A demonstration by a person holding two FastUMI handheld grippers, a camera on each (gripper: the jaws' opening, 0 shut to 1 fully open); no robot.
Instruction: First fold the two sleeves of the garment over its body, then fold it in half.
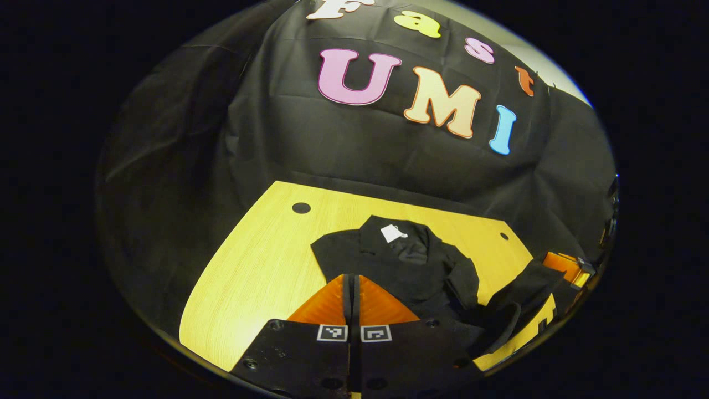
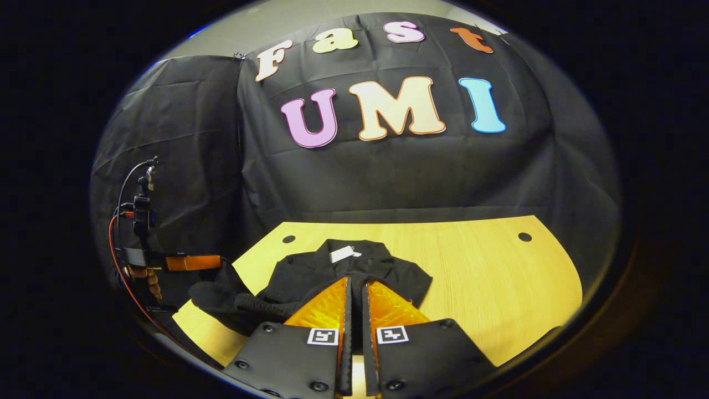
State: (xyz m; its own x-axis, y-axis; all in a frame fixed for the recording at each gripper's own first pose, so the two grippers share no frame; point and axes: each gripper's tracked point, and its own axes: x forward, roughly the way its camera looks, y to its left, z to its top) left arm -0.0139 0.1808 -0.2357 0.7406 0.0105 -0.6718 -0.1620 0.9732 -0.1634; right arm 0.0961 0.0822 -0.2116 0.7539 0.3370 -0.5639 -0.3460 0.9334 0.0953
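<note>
Both my grippers are hovering over the garment (image 2: pixel 354 271) on the table (image 2: pixel 487 288).

My left gripper (image 1: pixel 351 285) and right gripper (image 2: pixel 354 291) are riding pressed together, pinching nothing; the garment is lying at twelve o'clock, one sleeve (image 1: pixel 515 299) trailing toward four o'clock.

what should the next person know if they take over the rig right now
Left gripper: jaws together, gripping nothing, above the near edge of the garment.
Right gripper: jaws nearly together, a thin gap between them, gripping nothing, over the garment's near part.
Garment: black, lying on the wooden table, collar with white tag at the far side.
Done: at least one sleeve seems folded over the body; the other side is bunched up, hard to judge.
Left: tidy the sleeves, then fold in half.
</note>
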